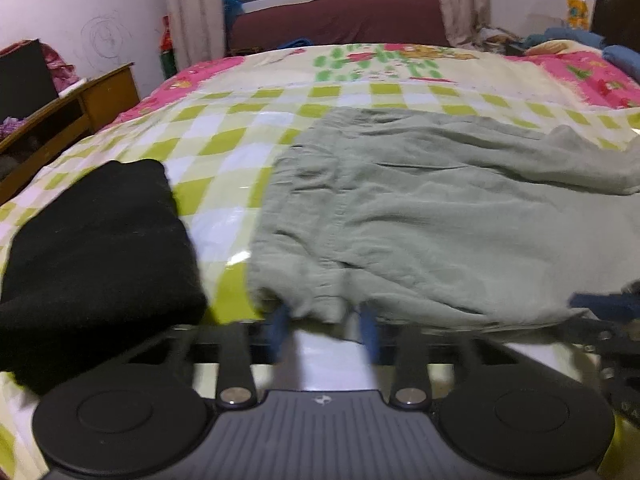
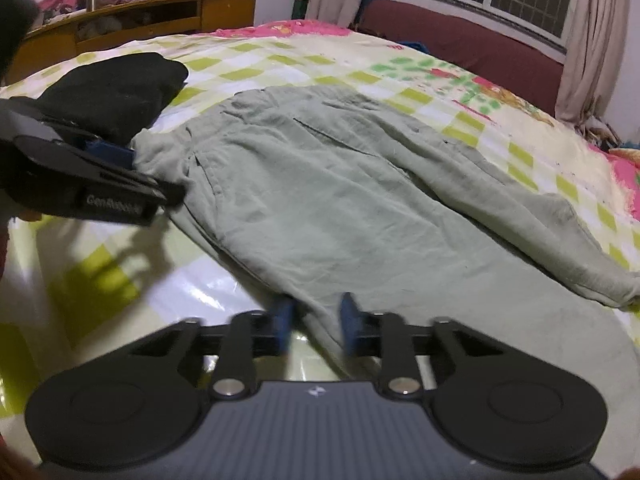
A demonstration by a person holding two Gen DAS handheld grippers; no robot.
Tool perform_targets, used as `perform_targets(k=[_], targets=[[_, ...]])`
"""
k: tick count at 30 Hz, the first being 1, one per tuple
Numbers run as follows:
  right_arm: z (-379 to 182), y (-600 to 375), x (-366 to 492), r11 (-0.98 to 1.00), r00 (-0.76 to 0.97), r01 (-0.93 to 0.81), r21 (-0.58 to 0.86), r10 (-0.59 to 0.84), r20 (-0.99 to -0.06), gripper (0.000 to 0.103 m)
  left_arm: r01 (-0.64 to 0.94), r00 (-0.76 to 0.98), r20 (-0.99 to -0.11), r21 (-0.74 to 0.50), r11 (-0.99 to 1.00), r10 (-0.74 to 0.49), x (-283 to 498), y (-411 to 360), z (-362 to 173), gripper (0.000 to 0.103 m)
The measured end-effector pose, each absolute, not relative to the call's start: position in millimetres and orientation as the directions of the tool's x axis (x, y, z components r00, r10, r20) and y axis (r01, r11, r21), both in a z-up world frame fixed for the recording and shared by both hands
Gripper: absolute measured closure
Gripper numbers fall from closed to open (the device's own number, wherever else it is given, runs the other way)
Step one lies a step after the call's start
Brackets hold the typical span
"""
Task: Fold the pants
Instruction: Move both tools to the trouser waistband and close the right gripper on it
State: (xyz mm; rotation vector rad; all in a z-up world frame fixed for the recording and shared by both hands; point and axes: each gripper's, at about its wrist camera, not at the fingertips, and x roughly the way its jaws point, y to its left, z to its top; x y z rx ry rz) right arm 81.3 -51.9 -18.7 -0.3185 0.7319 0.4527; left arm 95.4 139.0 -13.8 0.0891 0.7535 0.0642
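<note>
While flat on bed [image 1: 248,120], green pants [image 1: 420,216] pinched by left gripper [image 1: 325,314], right gripper [image 2: 316,316]

pants [image 1: 420,216] on bed [image 1: 248,120] — folded garment [image 1: 96,248] to their left | cabinet [image 1: 72,116] beyond bed

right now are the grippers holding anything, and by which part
Both hold the green pants by the near edge: left gripper at the waistband corner, right gripper further along that edge.
</note>
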Motion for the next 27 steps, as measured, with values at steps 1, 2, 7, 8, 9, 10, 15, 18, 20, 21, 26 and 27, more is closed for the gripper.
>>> perform_targets(k=[1,2,7,8,9,10,15,18,20,21,26,27], targets=[[-18.2,-49.9,79.3,0.856,0.648,-0.504,-0.114,0.288,-0.705,0.095,-0.032,0.723,-0.685,0.093,0.995,0.087,93.3,145.7,-12.3,0.067],[-17.8,-47.7,76.2,0.851,0.642,-0.514,-0.112,0.295,-0.708,0.096,-0.035,0.724,-0.685,0.079,0.996,0.079,92.6,151.3,-13.6,0.069],[-15.8,-35.2,61.3,0.817,0.611,-0.569,-0.094,0.344,-0.713,0.097,-0.057,0.726,-0.683,0.067,0.996,0.087,73.5,178.1,-12.1,0.072],[-15.7,-32.8,58.9,0.81,0.609,-0.579,-0.097,0.349,-0.712,0.097,-0.046,0.733,-0.677,0.06,0.997,0.075,68.7,180.6,-9.2,0.072],[-15.5,-30.4,57.2,0.802,0.606,-0.588,-0.103,0.353,-0.713,0.097,-0.037,0.745,-0.664,0.057,0.998,0.065,62.8,182.8,-5.0,0.071],[-15.1,-29.7,54.6,0.793,0.603,-0.598,-0.11,0.355,-0.715,0.097,-0.024,0.75,-0.659,0.057,0.998,0.056,60.2,183.0,-1.8,0.065],[-10.9,-31.6,50.1,0.758,0.58,-0.637,-0.138,0.354,-0.734,0.097,0.037,0.776,-0.63,0.077,0.996,0.02,70.9,174.7,-0.1,0.039],[-9.1,-29.2,48.6,0.756,0.586,-0.634,-0.16,0.336,-0.737,0.095,0.052,0.762,-0.647,0.099,0.994,0.024,89.2,168.4,-12.2,0.033],[-8.4,-26.4,47.0,0.76,0.596,-0.628,-0.17,0.328,-0.733,0.095,0.036,0.738,-0.674,0.096,0.995,0.038,101.0,168.7,-22.9,0.033],[-8.9,-24.6,47.6,0.76,0.596,-0.627,-0.172,0.326,-0.734,0.094,0.021,0.737,-0.674,0.09,0.996,0.045,105.3,171.1,-26.9,0.032],[-12.6,-17.8,53.5,0.767,0.597,-0.618,-0.175,0.312,-0.739,0.093,0.002,0.736,-0.676,0.072,0.997,0.047,106.9,195.0,-30.8,0.044],[-13.5,-18.0,54.4,0.768,0.598,-0.615,-0.176,0.31,-0.739,0.093,0.005,0.735,-0.677,0.057,0.998,0.035,103.9,202.3,-31.1,0.043]])
